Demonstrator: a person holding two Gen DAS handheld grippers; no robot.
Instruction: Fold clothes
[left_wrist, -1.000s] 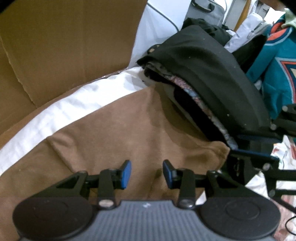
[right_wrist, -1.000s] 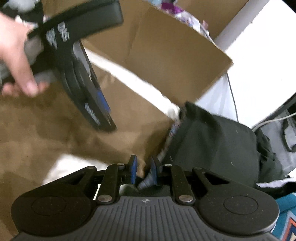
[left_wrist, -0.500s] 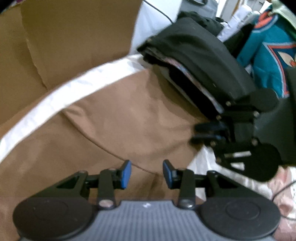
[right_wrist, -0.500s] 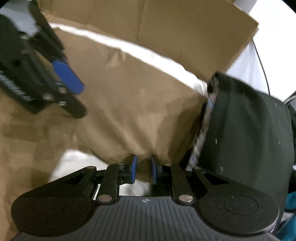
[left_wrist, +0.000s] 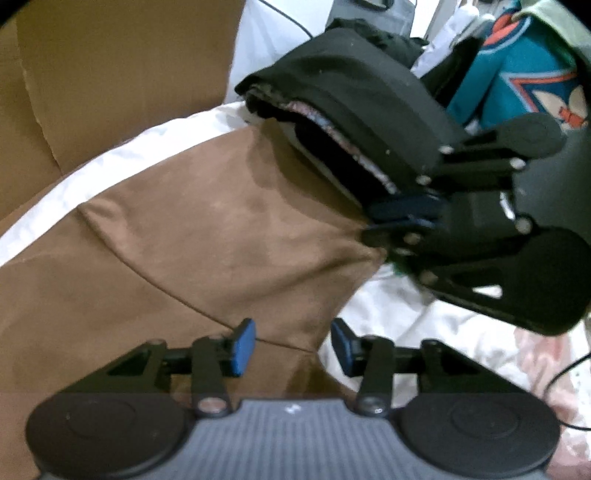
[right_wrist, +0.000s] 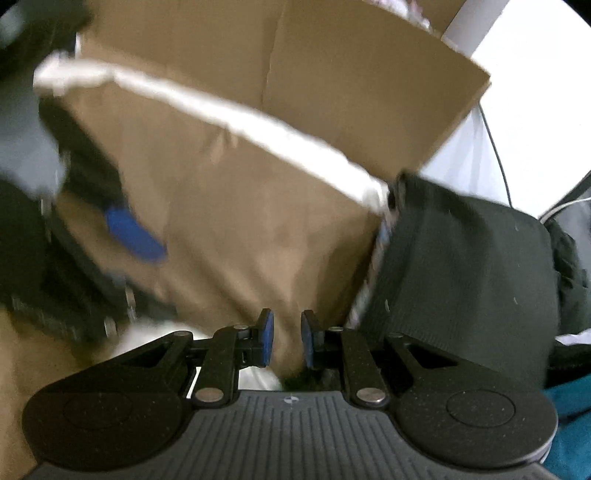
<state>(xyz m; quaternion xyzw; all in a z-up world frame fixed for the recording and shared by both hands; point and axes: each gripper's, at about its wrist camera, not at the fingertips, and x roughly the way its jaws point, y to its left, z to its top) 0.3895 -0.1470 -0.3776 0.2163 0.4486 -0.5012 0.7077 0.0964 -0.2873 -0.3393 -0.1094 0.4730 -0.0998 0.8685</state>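
A brown garment (left_wrist: 207, 236) lies folded over on a white sheet (left_wrist: 413, 317); it fills the middle of the right wrist view as brown cloth (right_wrist: 236, 221). My left gripper (left_wrist: 291, 345) hovers over the garment's near folded edge. Its jaws are opening, and the cloth lies below them without the pads pressing on it. My right gripper (right_wrist: 286, 339) is shut on the garment's right corner, with cloth running down between its pads. In the left wrist view the right gripper (left_wrist: 402, 221) sits at that corner. A blurred blue left fingertip (right_wrist: 133, 236) shows at the left.
A folded black pile (left_wrist: 369, 92) with a patterned layer rests against the garment's far right side, seen also as the black pile (right_wrist: 461, 266). A cardboard box (left_wrist: 110, 74) stands behind. A teal garment (left_wrist: 517, 74) lies at the far right, and a thin cable (left_wrist: 569, 369) crosses the sheet.
The right gripper came into the left wrist view and now sits at the brown garment's right corner. The left gripper's jaws stand wider apart and it has shifted across the garment.
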